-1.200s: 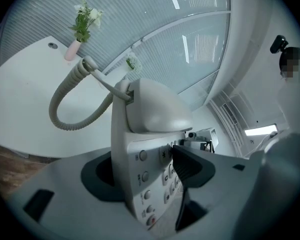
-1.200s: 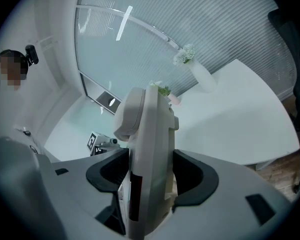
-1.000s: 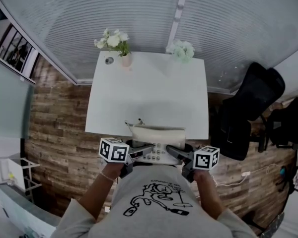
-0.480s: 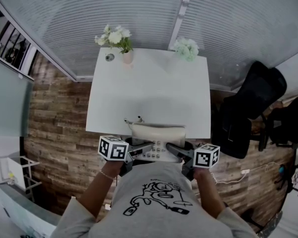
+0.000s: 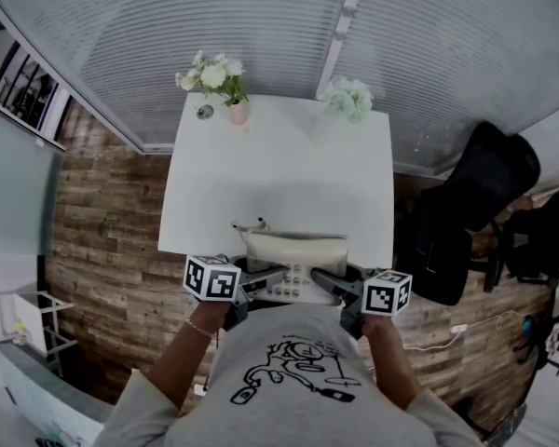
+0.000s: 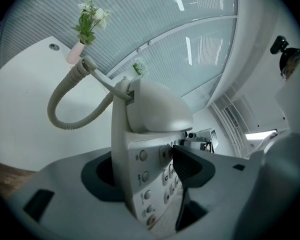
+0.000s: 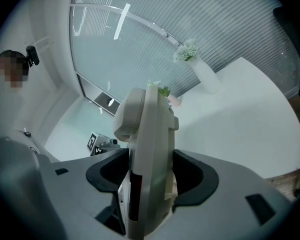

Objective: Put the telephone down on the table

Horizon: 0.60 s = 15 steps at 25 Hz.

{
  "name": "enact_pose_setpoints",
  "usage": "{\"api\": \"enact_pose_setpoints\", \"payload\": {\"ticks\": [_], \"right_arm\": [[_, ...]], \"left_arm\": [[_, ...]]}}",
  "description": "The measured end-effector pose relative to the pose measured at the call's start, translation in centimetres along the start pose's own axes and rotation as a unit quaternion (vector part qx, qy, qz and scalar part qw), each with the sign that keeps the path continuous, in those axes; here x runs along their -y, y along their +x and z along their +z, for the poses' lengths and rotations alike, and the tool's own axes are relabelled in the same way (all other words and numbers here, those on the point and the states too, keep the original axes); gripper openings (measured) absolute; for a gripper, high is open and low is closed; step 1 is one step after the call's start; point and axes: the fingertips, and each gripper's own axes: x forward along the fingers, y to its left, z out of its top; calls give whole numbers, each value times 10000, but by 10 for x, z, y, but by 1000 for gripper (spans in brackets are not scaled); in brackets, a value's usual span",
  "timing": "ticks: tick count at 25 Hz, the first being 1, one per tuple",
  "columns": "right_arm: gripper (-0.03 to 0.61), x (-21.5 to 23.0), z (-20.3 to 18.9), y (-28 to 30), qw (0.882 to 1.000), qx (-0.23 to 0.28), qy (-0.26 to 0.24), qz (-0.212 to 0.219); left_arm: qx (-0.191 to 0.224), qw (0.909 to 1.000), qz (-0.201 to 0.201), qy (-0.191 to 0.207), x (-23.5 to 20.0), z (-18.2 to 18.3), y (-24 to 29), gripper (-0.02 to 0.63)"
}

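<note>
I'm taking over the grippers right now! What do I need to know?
Left gripper: jaws shut on the left side of the cream corded desk telephone.
Right gripper: jaws shut on its right side.
Telephone: held at the near edge of the white table, seemingly not resting on it.
Done: two-handed grip.
Left: bring it over the table, lower it, open both jaws.

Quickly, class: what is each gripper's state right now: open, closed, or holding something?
Left gripper: closed on the telephone, one jaw pressing on its keypad face.
Right gripper: closed on the same telephone, at its other side.
</note>
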Motion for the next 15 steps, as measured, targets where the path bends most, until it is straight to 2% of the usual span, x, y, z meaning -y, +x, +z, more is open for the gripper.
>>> {"api": "enact_pose_setpoints", "payload": {"ticks": [15], "right_arm": [[285,50,54,-24,9999,57,100,79]], "left_arm": [[-103,9999,133,13,3,45,62,288]]}}
